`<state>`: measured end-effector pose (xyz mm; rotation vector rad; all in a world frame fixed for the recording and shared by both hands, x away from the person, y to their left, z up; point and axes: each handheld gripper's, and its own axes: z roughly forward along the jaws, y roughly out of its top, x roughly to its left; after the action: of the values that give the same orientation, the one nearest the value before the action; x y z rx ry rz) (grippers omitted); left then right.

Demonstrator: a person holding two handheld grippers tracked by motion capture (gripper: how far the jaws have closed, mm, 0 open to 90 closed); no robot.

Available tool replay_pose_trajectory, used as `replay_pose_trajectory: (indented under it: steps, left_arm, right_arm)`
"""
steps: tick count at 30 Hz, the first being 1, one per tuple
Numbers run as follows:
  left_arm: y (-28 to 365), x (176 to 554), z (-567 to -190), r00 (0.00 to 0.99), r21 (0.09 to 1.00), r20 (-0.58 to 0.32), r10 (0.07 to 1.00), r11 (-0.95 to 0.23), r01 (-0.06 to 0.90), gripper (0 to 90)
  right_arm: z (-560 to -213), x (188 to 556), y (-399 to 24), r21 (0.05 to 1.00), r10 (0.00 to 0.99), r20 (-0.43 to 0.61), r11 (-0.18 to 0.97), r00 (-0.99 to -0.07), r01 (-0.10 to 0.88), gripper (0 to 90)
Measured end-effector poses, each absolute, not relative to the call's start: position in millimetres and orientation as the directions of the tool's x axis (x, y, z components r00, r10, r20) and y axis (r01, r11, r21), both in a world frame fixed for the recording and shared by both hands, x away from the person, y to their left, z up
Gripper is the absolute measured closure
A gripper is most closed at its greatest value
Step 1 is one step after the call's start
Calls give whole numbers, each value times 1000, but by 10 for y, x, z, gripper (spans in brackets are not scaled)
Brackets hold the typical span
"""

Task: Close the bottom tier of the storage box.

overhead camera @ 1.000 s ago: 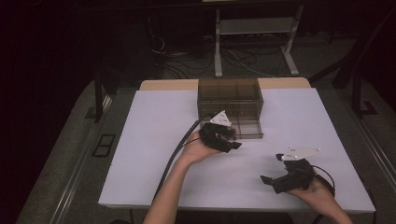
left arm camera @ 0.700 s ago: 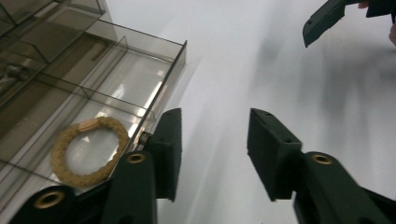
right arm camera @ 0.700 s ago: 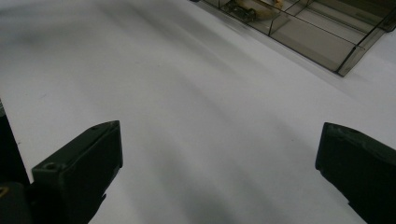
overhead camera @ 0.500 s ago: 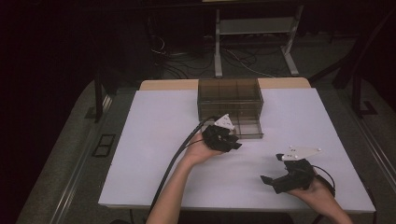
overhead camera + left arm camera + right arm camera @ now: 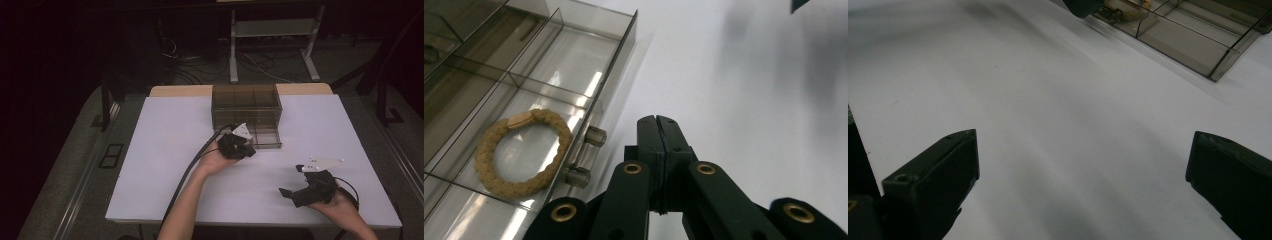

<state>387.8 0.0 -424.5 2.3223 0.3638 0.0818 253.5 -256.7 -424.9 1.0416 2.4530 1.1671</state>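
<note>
A smoked clear drawer box (image 5: 244, 102) stands at the table's far middle with its bottom drawer (image 5: 619, 65) pulled out. A tan braided ring (image 5: 485, 165) lies in one compartment of that drawer. My left gripper (image 5: 248, 150) is at the drawer's front, just right of the clear handle (image 5: 585, 156) in the left gripper view. Its jaws have just been closing and now meet (image 5: 657, 120) with nothing between them. My right gripper (image 5: 285, 192) rests near the front right of the table. Its jaws stand open (image 5: 1083, 165) over bare table.
The white table top (image 5: 165, 165) is bare to the left and between the hands. The left gripper's cable (image 5: 187, 172) trails along the forearm to the front edge. In the right gripper view the drawer (image 5: 1193, 45) lies far ahead at the upper right.
The left gripper has sunk a little toward the table by the drawer front. The right hand has kept still.
</note>
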Motion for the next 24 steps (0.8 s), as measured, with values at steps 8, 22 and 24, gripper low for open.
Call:
replay_pose_trajectory:
  steps: [8, 22, 24]
  left_arm:
    - [-12, 3938, -4331, 956, 687, -40, 290, -687, 238, 886]
    - [-76, 4015, -4365, 962, 637, 10, 272, -743, 203, 886]
    - [-81, 4021, -4373, 963, 631, 15, 268, -750, 199, 886]
  right_arm:
    - [-4250, 2535, -2569, 749, 688, 91, 429, -720, 505, 1]
    - [-4252, 2537, -2569, 748, 688, 90, 431, -720, 505, 1]
    - [-4251, 2537, -2569, 747, 688, 91, 431, -720, 506, 1]
